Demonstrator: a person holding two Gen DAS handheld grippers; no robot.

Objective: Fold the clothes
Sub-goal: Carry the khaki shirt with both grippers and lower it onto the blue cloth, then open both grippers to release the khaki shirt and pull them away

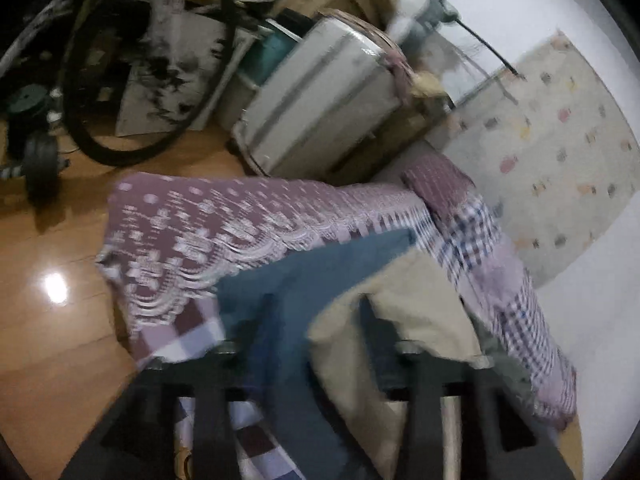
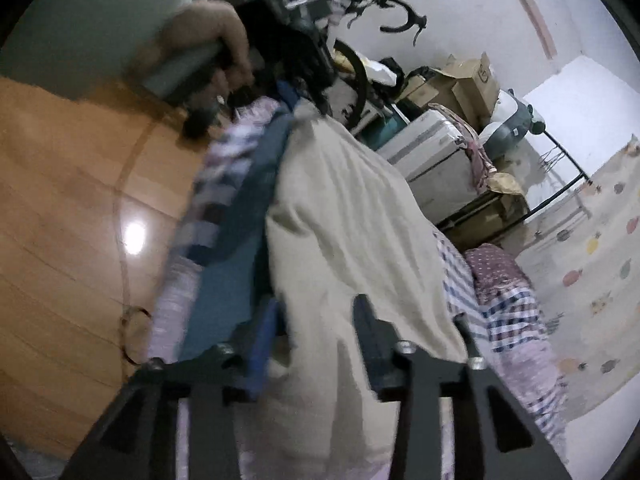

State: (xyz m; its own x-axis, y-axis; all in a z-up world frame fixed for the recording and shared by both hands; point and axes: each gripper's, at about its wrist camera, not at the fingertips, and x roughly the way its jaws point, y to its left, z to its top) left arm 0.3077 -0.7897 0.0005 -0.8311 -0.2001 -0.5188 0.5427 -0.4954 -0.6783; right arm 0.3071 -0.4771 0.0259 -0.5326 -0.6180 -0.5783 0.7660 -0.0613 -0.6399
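Note:
A beige garment [image 1: 404, 300] hangs between the fingers of my left gripper [image 1: 316, 320], which is shut on it, with a teal-blue cloth [image 1: 288, 292] right beside it. In the right wrist view the same beige garment [image 2: 340, 208] stretches away from my right gripper [image 2: 316, 320], shut on its near end, towards a person's hand [image 2: 228, 36] holding the left gripper [image 2: 236, 96] at the far end. The teal-blue cloth [image 2: 224, 288] lies along its left side. Underneath lies a maroon patterned bedspread [image 1: 192, 220] with a plaid cloth [image 1: 468, 240]. Both views are blurred.
Wooden floor [image 1: 52, 328] lies to the left. Behind the bed stand a bicycle wheel [image 1: 148, 80], a white suitcase [image 1: 320, 92] and cardboard boxes [image 2: 468, 80]. A pale rug [image 1: 560, 140] with coloured shapes lies to the right.

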